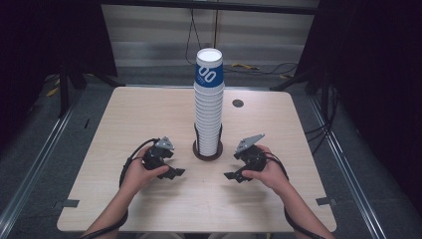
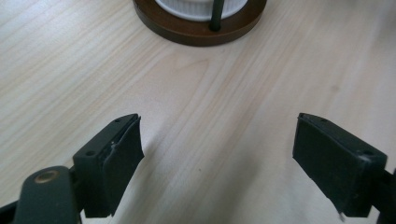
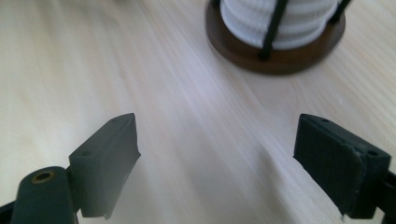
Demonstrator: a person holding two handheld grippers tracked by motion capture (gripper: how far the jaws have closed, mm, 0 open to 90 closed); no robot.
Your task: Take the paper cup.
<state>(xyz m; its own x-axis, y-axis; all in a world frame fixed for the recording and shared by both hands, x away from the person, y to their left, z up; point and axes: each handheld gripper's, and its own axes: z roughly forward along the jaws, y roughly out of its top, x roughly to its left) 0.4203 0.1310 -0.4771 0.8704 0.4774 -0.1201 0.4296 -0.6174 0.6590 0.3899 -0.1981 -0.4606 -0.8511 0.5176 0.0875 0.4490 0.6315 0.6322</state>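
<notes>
A tall stack of white paper cups [image 1: 209, 107], the top one with a blue band, stands upright in a holder with a round dark wooden base [image 1: 207, 152] and thin black posts at the table's middle. My left gripper [image 1: 175, 173] rests low over the table just left of the base, open, with nothing between its jaws. My right gripper [image 1: 233, 176] sits to the right of the base, open and empty too. In the left gripper view the base [image 2: 201, 29] lies ahead of the left gripper [image 2: 217, 154]. The right gripper view shows the base [image 3: 275, 56] ahead of the right gripper [image 3: 217, 158], to its right.
The light wooden table [image 1: 149, 114] has a small round dark grommet [image 1: 238, 103] at the back right. Black cables trail from both grippers along the person's forearms. Dark floor, cables and stand legs surround the table.
</notes>
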